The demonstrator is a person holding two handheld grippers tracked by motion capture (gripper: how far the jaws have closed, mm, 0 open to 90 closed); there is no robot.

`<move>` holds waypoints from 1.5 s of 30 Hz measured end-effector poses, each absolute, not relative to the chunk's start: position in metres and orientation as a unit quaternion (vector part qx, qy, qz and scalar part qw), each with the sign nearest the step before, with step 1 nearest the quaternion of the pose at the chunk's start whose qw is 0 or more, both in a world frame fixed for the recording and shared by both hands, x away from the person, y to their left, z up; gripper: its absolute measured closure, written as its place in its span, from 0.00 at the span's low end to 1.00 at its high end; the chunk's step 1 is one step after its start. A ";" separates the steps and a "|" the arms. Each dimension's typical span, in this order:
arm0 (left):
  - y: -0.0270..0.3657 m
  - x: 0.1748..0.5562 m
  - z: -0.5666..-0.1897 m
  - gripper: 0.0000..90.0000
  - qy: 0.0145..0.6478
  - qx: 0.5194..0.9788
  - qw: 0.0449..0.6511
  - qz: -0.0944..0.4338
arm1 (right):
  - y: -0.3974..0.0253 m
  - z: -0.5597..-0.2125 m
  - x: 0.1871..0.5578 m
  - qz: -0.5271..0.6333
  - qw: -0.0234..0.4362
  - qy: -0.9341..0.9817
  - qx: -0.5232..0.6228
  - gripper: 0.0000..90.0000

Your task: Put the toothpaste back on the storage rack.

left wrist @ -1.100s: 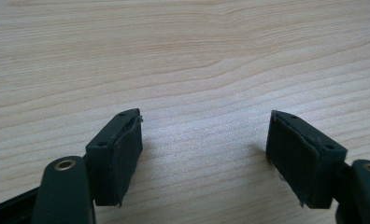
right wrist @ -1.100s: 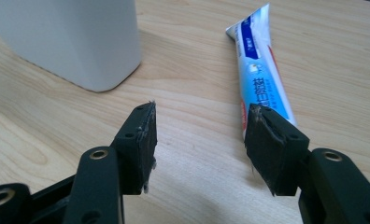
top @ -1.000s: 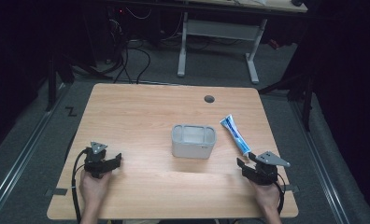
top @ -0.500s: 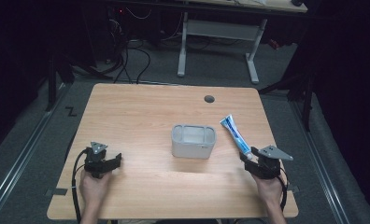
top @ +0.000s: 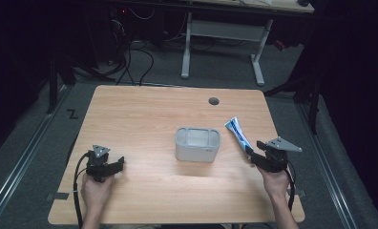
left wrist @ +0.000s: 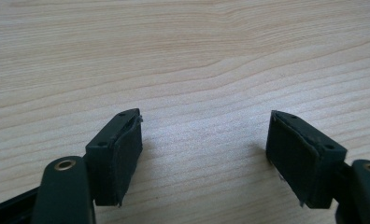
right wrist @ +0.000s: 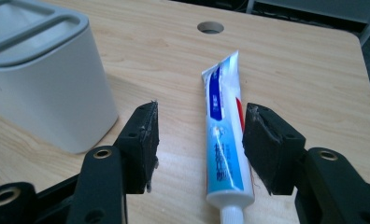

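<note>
The right claw (right wrist: pixel 199 140) stands open, its jaws on either side of the toothpaste tube (right wrist: pixel 224 140), which lies flat near the worktop's (top: pixel 144 114) right edge with its cap end toward the person. Just left of the tube sits a grey-white divided holder (top: pixel 197 144), at mid-worktop. The left claw (left wrist: pixel 204 149) is open too, over bare wood near the front left corner, with wide free room around it. A round cable hole (top: pixel 214 101) marks the far side; grey floor (top: pixel 34 143) surrounds the worktop.
</note>
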State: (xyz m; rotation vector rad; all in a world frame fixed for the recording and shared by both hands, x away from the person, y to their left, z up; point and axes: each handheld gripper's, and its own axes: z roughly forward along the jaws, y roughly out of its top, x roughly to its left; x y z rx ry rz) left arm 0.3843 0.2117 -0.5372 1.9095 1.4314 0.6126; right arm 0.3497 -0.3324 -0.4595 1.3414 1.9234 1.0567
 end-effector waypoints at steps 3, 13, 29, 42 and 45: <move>0.212 0.384 -0.537 0.31 0.548 0.731 0.333 0.235 | -0.330 -0.457 0.358 0.388 0.279 0.723 0.499 0.51; 0.212 0.384 -0.537 0.31 0.548 0.731 0.333 0.235 | -0.323 -0.451 0.370 0.380 0.275 0.731 0.495 0.51; 0.212 0.384 -0.537 0.31 0.548 0.730 0.333 0.234 | -0.321 -0.438 0.394 0.359 0.280 0.740 0.495 0.51; 0.212 0.384 -0.537 0.31 0.548 0.730 0.333 0.234 | -0.311 -0.438 0.424 0.327 0.257 0.762 0.497 0.50; 0.212 0.384 -0.537 0.31 0.549 0.730 0.334 0.234 | -0.311 -0.440 0.430 0.323 0.253 0.763 0.500 0.50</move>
